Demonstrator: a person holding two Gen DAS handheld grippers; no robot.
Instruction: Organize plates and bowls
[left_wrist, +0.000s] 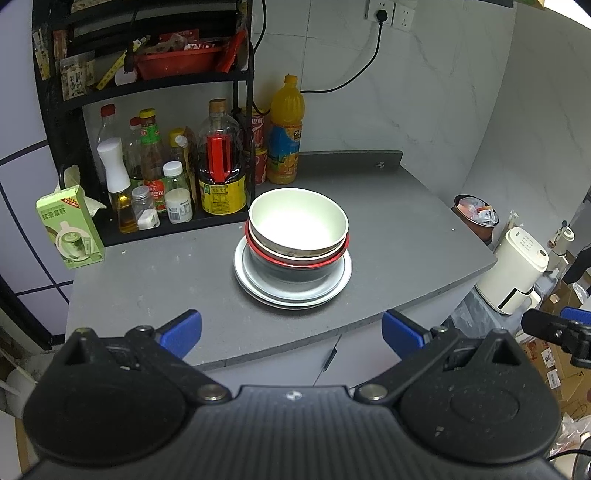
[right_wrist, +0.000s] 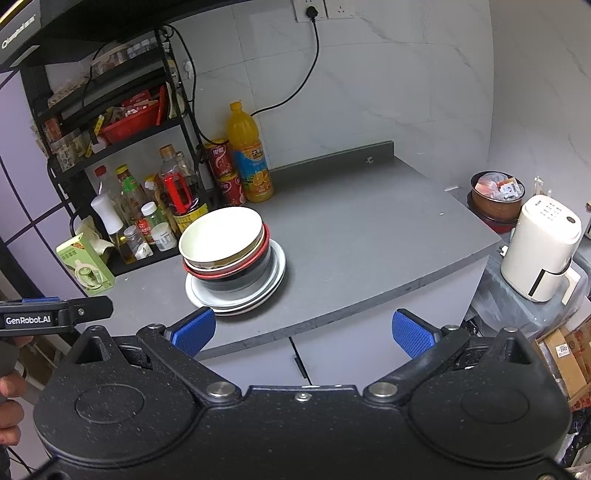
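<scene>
1. Countertop (left_wrist: 388, 236) bears one pile near its middle, both grippers held back off its front edge.
2. Plates (left_wrist: 295, 295) lie stacked at the bottom.
3. Bowls (left_wrist: 298, 218) nest on the plates, the white one uppermost; this fits a finished pile or one awaiting sorting.
4. Left gripper (left_wrist: 291, 330) and right gripper (right_wrist: 303, 330) have jaws spread wide, holding nothing; any approach should keep the pile from tipping.

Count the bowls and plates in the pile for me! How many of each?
Bowls: 3, a white bowl on top, a red-rimmed bowl under it and a dark bowl lowest.
Plates: 2, as far as the rims show.
Total: 5.
</scene>
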